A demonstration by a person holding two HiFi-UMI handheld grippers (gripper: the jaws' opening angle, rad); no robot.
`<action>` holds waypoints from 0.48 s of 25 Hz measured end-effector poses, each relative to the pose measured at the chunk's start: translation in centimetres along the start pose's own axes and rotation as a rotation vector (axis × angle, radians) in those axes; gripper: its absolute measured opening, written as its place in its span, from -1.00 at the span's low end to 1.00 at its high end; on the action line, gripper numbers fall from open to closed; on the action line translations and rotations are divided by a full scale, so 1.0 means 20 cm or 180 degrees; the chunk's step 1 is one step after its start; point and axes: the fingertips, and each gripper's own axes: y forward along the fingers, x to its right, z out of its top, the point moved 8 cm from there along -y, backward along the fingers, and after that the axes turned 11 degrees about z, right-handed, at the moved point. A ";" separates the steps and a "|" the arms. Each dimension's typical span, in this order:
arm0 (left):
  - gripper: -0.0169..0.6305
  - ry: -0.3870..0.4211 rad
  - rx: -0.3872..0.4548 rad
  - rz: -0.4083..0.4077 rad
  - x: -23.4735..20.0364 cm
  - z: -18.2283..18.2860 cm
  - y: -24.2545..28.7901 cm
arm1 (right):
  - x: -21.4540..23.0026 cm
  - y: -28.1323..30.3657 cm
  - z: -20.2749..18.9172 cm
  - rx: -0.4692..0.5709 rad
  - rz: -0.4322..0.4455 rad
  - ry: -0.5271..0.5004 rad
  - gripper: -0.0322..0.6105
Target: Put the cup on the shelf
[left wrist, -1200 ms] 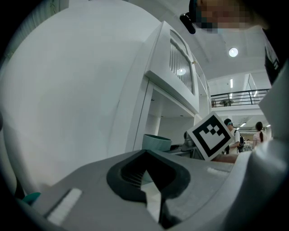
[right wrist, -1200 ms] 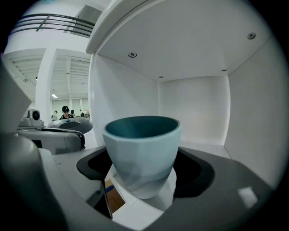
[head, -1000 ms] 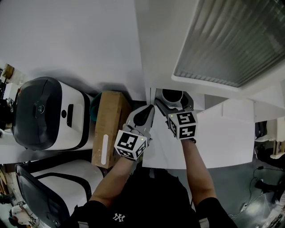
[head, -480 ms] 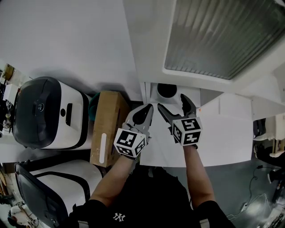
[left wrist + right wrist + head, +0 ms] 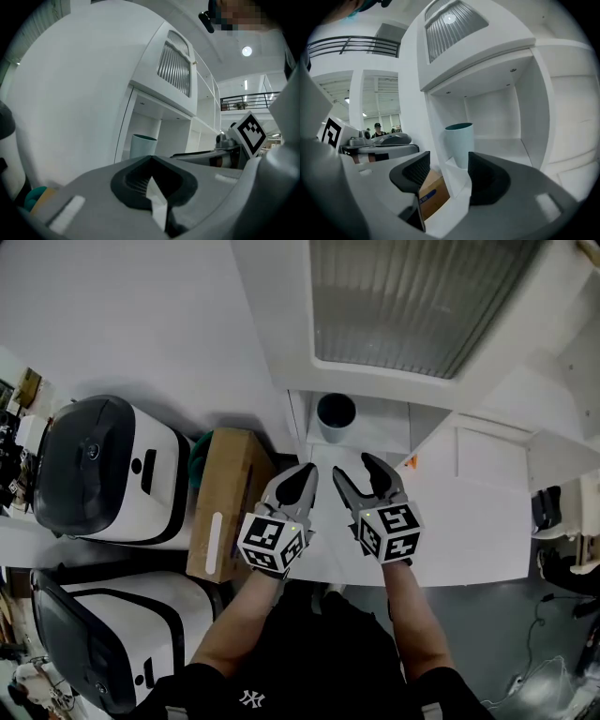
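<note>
On shelf (image 5: 380,424) ahead of your right gripper (image 5: 356,468), cup (image 5: 336,415) stands upright, clear of jaws; jaws just narrowed, gripping nothing. Left gripper (image 5: 305,474) clenched, empty, farther.

— What stands along the wall?
— A brown cardboard box (image 5: 228,502), something teal (image 5: 195,465) tucked just beside it, then a white-and-black appliance (image 5: 108,474).
— And nearer?
— A second such appliance (image 5: 103,643).
</note>
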 end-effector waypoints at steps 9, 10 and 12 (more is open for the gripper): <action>-0.95 0.0051 -0.0011 0.0131 0.17 -0.03 -0.21 | -0.15 -0.22 -0.03 0.0257 0.0185 -0.0005 -0.67; -0.95 0.0058 -0.0011 0.0140 0.18 -0.02 -0.23 | -0.17 -0.23 -0.04 0.0269 0.0186 -0.0011 -0.73; -0.95 0.0073 0.0005 0.0166 0.19 0.00 -0.27 | -0.21 -0.26 -0.03 0.0295 0.0190 -0.0034 -0.79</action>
